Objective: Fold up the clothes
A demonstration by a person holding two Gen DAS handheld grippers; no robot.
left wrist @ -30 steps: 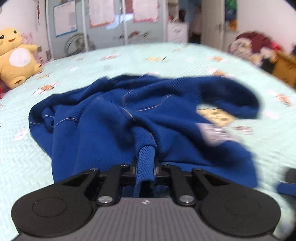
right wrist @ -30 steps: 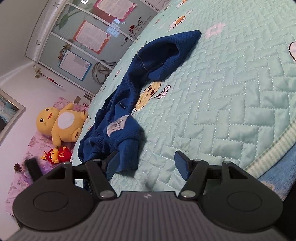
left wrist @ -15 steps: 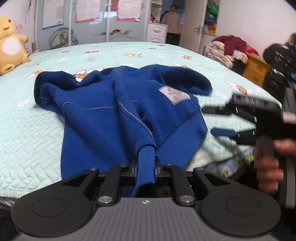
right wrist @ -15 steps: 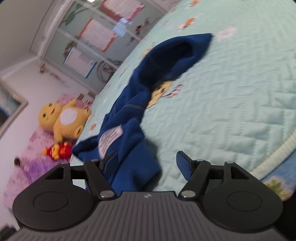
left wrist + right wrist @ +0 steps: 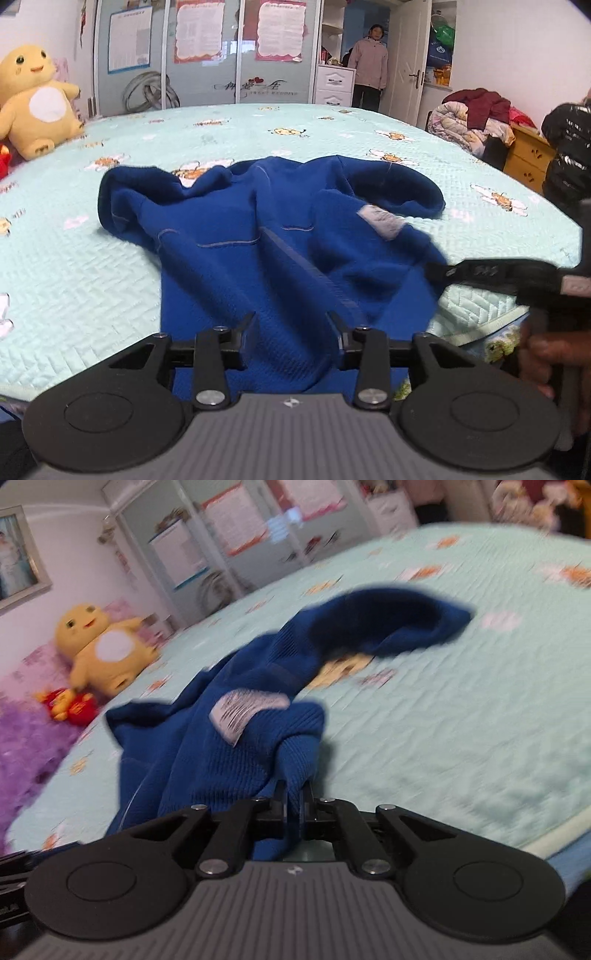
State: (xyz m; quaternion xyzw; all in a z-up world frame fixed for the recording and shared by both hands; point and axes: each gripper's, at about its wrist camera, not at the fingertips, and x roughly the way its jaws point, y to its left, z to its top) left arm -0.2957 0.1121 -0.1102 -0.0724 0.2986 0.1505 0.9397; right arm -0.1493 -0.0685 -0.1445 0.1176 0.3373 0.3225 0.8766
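My right gripper [image 5: 294, 805] pinches a fold of the blue sweater [image 5: 266, 236] just ahead of it; my left gripper [image 5: 293, 334] is opening, hem between its jaws, unpressed; bare quilt [image 5: 461, 720] stretches rightward, its edge beside me.

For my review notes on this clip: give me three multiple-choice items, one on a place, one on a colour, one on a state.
1. Where does the yellow plush toy sit on the bed in the left wrist view?
A. far left
B. far right
C. middle

2. What colour is the sweater?
A. red
B. dark blue
C. grey

3. What is the right gripper doing?
A. wide open
B. shut on nothing
C. shut on the sweater

Answers:
1 A, it sits at the bed's far left edge.
2 B, the knit is dark blue in both views.
3 C, blue fabric is pinched between its fingers.
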